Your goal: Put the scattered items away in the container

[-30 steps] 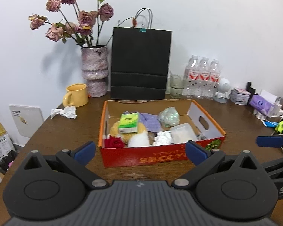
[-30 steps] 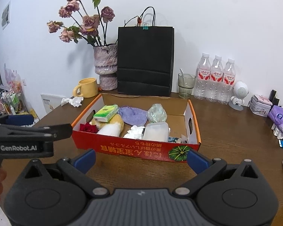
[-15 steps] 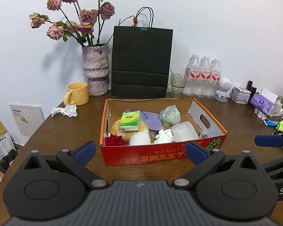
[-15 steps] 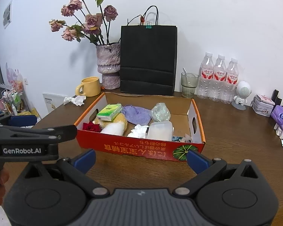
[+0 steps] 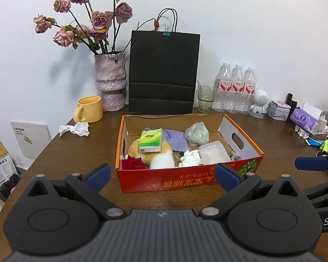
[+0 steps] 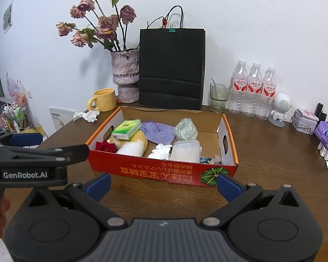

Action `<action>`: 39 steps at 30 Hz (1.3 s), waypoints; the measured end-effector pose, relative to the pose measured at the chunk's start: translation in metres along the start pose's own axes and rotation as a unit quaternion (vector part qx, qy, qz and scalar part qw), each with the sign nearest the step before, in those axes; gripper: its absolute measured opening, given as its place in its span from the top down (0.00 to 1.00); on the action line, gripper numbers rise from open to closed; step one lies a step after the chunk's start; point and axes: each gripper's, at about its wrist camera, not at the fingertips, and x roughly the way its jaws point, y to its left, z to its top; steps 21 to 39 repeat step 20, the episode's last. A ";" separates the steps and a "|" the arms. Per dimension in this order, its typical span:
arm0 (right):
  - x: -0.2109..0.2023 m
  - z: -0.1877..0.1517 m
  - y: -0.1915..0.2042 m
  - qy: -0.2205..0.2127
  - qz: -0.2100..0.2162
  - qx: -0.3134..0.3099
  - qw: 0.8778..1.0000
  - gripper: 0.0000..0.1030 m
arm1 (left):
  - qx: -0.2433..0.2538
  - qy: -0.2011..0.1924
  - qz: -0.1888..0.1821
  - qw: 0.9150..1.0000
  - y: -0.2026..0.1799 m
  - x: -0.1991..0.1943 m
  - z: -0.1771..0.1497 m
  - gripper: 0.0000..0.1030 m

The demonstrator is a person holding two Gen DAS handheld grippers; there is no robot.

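Cardboard box (image 5: 185,180) sits mid-table, bare wood (image 5: 81,152) on every side; both the left gripper (image 5: 161,172) and right gripper (image 6: 163,183) hover spread and empty before its near wall, crumpled tissue (image 5: 75,129) well beyond.

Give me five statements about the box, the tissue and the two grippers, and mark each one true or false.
1. The green tissue pack lies inside the red cardboard box. True.
2. The crumpled white tissue near the yellow mug is already in the box. False: it lies on the table, outside the box, to its left.
3. The left gripper holds the red rose. False: its jaws are open and empty; the rose lies in the box.
4. The right gripper has open, empty jaws. True.
5. The black paper bag lies flat on the table. False: it stands upright against the wall behind the box.
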 end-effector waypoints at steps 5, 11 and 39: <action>0.000 0.000 0.000 0.000 0.001 0.000 1.000 0.00 | -0.001 0.003 0.001 1.000 0.000 0.002 0.000 0.00; 0.002 -0.003 0.002 0.003 0.000 0.000 1.000 0.00 | -0.005 0.015 0.004 1.000 0.001 0.008 -0.001 0.00; 0.005 -0.006 0.001 0.008 0.003 0.001 1.000 0.00 | -0.016 0.027 -0.004 0.999 0.005 0.015 -0.004 0.00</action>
